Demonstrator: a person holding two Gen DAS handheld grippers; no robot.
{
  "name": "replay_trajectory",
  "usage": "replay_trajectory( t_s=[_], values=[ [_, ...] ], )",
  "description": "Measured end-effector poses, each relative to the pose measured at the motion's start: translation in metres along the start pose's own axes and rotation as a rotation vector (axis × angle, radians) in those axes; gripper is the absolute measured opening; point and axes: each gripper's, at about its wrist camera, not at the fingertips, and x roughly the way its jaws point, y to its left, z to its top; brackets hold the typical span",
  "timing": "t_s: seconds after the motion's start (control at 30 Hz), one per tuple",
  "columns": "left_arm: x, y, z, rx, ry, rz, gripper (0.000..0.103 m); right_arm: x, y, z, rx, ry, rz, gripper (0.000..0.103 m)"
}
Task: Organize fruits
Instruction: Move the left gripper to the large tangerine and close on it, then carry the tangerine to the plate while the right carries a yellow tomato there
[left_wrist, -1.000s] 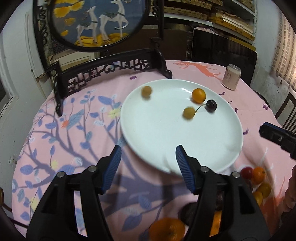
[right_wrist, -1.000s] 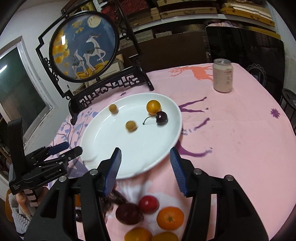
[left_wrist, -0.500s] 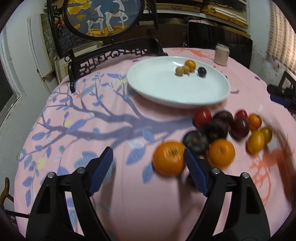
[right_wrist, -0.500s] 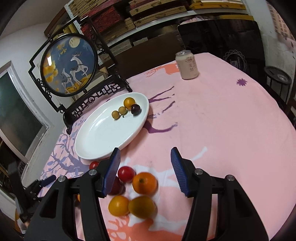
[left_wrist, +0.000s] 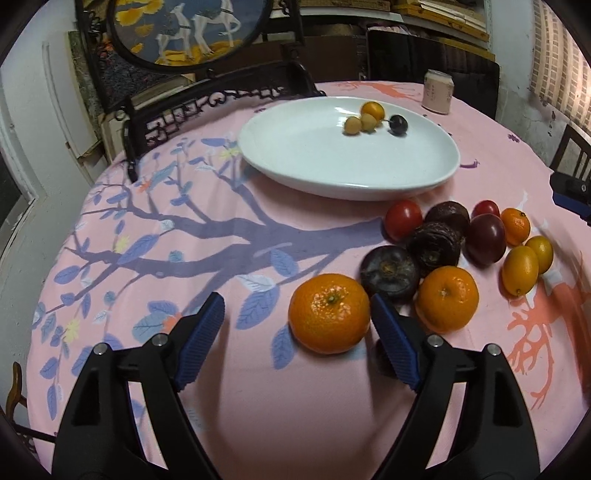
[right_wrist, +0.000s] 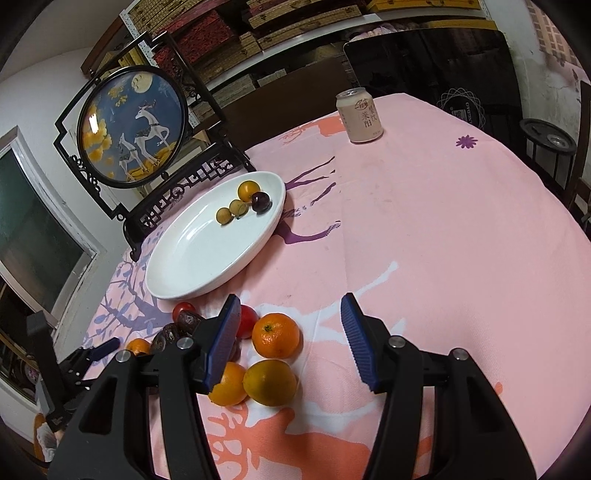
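A white plate (left_wrist: 347, 186) (right_wrist: 192, 291) holds a small orange fruit (left_wrist: 372, 109), two yellowish ones and a dark cherry (left_wrist: 398, 124). In front of it lies a pile of mandarins, red tomatoes, dark purple fruits and kumquats. My left gripper (left_wrist: 297, 310) hangs low over the near side of the pile. Its jaws are opening, and the big mandarin (left_wrist: 328, 314) sits between them, close to the right pad, unpressed. My right gripper (right_wrist: 290, 310) is open above the other side, with a smaller mandarin (right_wrist: 276, 335) between its fingers, untouched.
A pink drink can (left_wrist: 437, 91) (right_wrist: 360, 116) stands beyond the plate. A round deer picture in a black carved stand (right_wrist: 133, 125) rises at the table's far left edge. Dark chairs stand behind the table. The pink cloth to the right is bare.
Both grippers drew back from over the plate to the fruit pile in front of it. The left jaws widened around the big mandarin. The loose fruits on the plate gathered together.
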Motion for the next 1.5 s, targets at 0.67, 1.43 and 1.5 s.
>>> replay_trajectory(
  t_s=[0.67, 1.43, 1.5],
  values=[
    [-0.004, 0.006, -0.007, -0.038, 0.026, -0.101, 0.067, -0.004, 0.023, -0.044, -0.167, 0.088, -0.02, 0.057],
    [0.004, 0.026, -0.003, -0.122, 0.044, -0.061, 0.046, 0.01, 0.029, -0.051, -0.221, 0.123, -0.097, 0.048],
    [0.003, 0.022, -0.004, -0.098, 0.041, -0.04, 0.046, 0.011, 0.03, -0.051, -0.224, 0.123, -0.098, 0.047]
  ],
)
